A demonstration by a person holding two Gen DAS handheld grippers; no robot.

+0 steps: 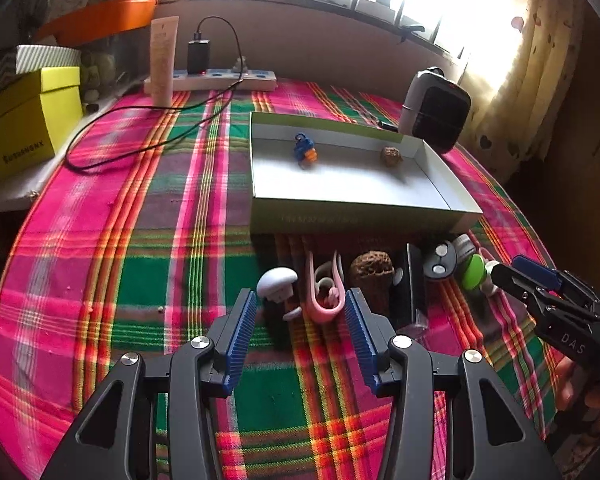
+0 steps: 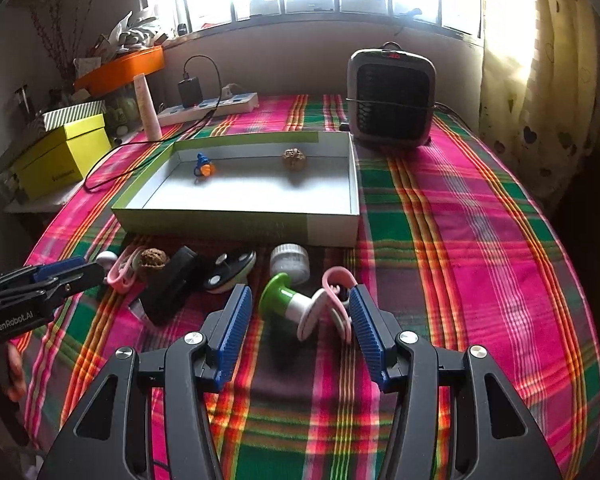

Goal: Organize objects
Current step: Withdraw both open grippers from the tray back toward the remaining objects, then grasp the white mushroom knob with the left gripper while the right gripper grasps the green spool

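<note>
We are holding both tongs over the near edge of the table [image 2: 480,216], short of a row of small things lying along the near wall of the shallow box [image 2: 332,234]. Our left gripper [image 1: 300,312] is standing released, nothing pressed between its pads; just ahead of it, in line with the gap, the pink clip [image 1: 324,300] is lying with its long axis running away from us toward the box, and the white mushroom knob [image 1: 277,282] is sitting just left of it. Our right gripper [image 2: 298,308] is likewise released and empty; the green-and-white mushroom piece [image 2: 290,304] is lying on its side in front of the gap, its stem slanting across from far left to near right, with a second pink clip [image 2: 340,296] touching it by the right pad. Each hand is nearest its own target, so we judge a short forward-and-down reach is what is coming.

The box is already holding a blue-and-orange toy [image 2: 202,168] near its far left corner and a walnut [image 2: 294,159] along its far wall. Another walnut [image 2: 154,259], a black block [image 2: 172,284] and a black-and-white round piece [image 2: 228,270] are crowding the middle of the row, overlapping so that we cannot tell their full shapes. The ribbed white cap [image 2: 290,262] is partly hidden behind the green piece.
</note>
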